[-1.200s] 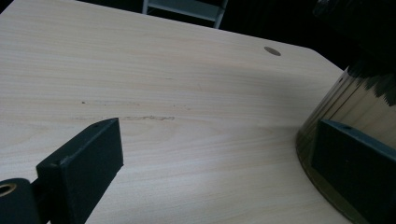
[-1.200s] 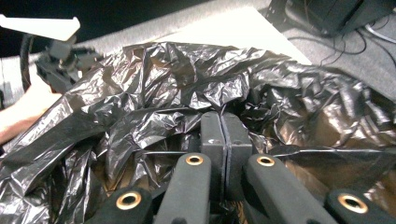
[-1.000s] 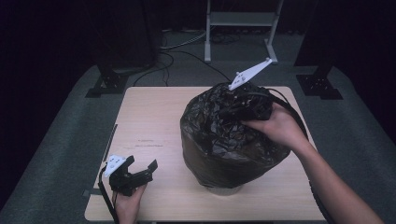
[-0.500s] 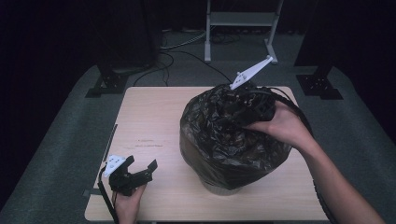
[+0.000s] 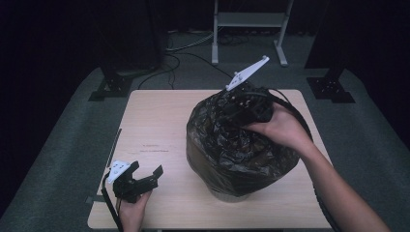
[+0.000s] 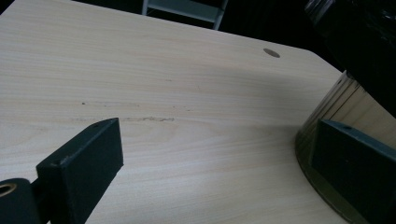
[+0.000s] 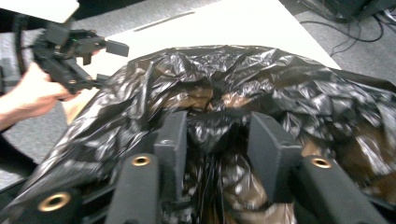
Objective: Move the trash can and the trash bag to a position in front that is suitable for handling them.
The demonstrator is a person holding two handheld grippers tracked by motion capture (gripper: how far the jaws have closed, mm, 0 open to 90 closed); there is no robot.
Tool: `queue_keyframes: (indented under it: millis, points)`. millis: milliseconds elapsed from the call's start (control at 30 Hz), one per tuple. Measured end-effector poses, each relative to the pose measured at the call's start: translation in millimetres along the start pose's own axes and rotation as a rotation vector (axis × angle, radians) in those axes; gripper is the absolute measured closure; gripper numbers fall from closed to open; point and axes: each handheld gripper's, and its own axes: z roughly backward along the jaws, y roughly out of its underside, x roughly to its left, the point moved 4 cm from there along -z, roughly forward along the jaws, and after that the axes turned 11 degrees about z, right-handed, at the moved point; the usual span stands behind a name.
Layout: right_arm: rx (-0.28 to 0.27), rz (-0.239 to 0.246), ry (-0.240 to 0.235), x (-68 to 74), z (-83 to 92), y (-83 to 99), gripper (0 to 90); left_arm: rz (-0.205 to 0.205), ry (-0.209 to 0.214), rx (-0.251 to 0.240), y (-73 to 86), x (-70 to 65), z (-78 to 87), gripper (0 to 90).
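Table (image 5: pixel 159 125) carries one big load: a black bag (image 5: pixel 232 145) draped over a bin (image 5: pixel 227 193), right of centre, so the liner hangs down the outside and only the bin's pale base shows below it. Bag mouth not yet seated; plastic is bunched and crumpled on top. Right gripper (image 5: pixel 237 108) works from above at the far top of the bag, tilted down into the folds. Its jaws have just been closing from a wider gap and now stand part open, a fold of bag between them (image 7: pixel 212 128); whether the pads press it, cannot tell. Left gripper (image 5: pixel 145 176) waits near the front left corner, jaws wide open on nothing, aimed across bare wood toward the bin base (image 6: pixel 327 140), probably on standby to steady it.
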Motion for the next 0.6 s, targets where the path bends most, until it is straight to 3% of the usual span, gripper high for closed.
queue_keyframes:
  millis: [267, 600]
  points:
    - [0.077, 0.019, 0.022, -4.7, -31.5, -0.6, 76.0, 0.002, 0.002, -0.002, -0.9, 1.1, 0.9, 1.8]
    - [0.171, 0.019, 0.007, -9.6, -58.4, 7.5, 81.2, 0.002, 0.003, 0.0, -1.0, 0.9, 0.8, 1.8]
